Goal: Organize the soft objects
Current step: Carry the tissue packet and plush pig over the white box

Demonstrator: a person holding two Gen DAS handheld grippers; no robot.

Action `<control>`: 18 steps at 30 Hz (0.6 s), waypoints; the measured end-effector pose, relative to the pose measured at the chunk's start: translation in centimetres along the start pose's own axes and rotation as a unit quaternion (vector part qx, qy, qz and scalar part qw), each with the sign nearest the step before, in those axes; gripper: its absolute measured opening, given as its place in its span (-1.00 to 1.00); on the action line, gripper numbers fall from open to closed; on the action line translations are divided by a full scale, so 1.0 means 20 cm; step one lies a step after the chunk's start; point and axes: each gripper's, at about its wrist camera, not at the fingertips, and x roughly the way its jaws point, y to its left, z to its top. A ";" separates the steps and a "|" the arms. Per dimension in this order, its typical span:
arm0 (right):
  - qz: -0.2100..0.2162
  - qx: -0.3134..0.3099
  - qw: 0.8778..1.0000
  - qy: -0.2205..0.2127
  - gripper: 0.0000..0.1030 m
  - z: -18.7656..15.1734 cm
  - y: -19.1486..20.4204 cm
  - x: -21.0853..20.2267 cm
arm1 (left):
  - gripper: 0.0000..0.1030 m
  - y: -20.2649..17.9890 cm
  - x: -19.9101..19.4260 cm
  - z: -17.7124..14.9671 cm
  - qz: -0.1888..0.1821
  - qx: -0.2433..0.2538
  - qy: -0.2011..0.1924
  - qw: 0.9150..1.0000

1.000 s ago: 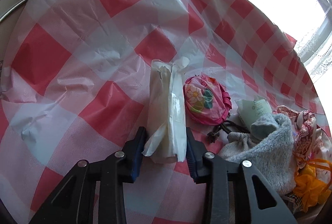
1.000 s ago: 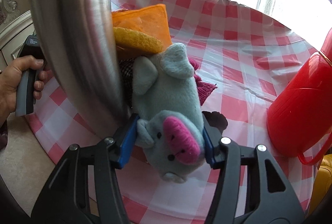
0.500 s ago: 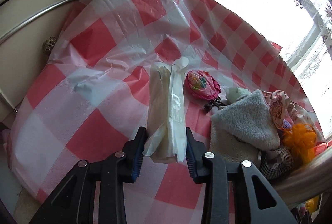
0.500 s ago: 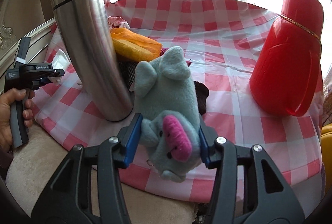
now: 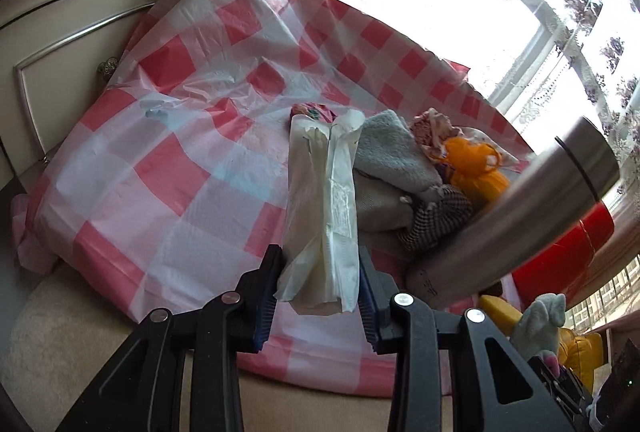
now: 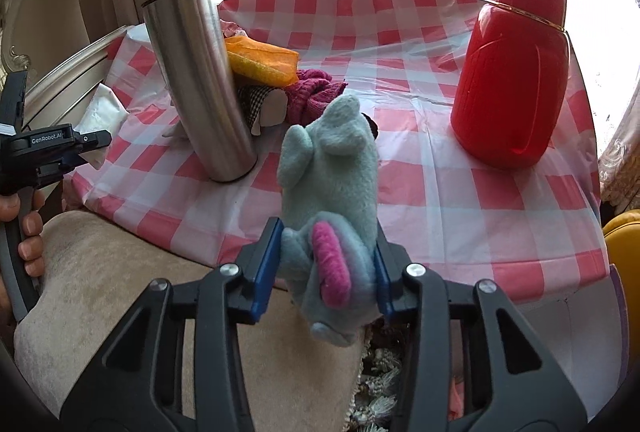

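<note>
My left gripper (image 5: 320, 288) is shut on a white tissue packet (image 5: 322, 207), held in the air near the table's front edge. My right gripper (image 6: 326, 268) is shut on a pale blue plush toy (image 6: 330, 175) with a pink patch, held off the table's front edge. A heap of soft things lies on the red-checked tablecloth (image 5: 160, 167): a grey-blue towel (image 5: 390, 151), an orange pouch (image 5: 474, 163), a checked cloth (image 5: 436, 220). In the right wrist view the heap shows an orange cloth (image 6: 260, 57) and a magenta knit (image 6: 314, 97). The left gripper with the packet shows there too (image 6: 52, 147).
A tall steel flask (image 6: 196, 71) stands by the heap; it crosses the left wrist view (image 5: 520, 207). A red jug (image 6: 516, 71) stands at the right of the table. A cream cabinet (image 5: 60, 31) is at the left. A beige cushion (image 6: 120, 272) lies below the table edge.
Both grippers have pulled back and up from the table with their loads. The tissue packet and the plush toy left the cloth; the view of the table has widened.
</note>
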 end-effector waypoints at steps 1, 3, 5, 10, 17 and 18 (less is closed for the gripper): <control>0.000 0.003 1.000 0.001 -0.13 -0.02 -0.01 -0.01 | -0.29 -0.02 -0.02 -0.02 -0.007 0.002 0.001 1.000; -0.002 0.008 1.000 0.003 -0.14 -0.05 -0.03 -0.04 | -0.29 -0.07 -0.07 -0.07 -0.019 0.011 0.004 1.000; -0.001 0.016 1.000 0.005 -0.14 -0.08 -0.05 -0.07 | -0.29 -0.12 -0.10 -0.12 -0.029 0.022 0.006 0.999; -0.003 0.027 1.000 0.012 -0.16 -0.16 -0.10 -0.12 | -0.29 -0.27 -0.15 -0.22 -0.058 0.056 0.020 0.997; -0.016 0.040 0.999 0.014 -0.17 -0.22 -0.19 -0.21 | -0.29 -0.49 -0.19 -0.37 -0.104 0.106 0.042 0.988; -0.020 0.043 0.999 0.015 -0.17 -0.23 -0.21 -0.22 | -0.29 -0.52 -0.19 -0.39 -0.111 0.112 0.047 0.986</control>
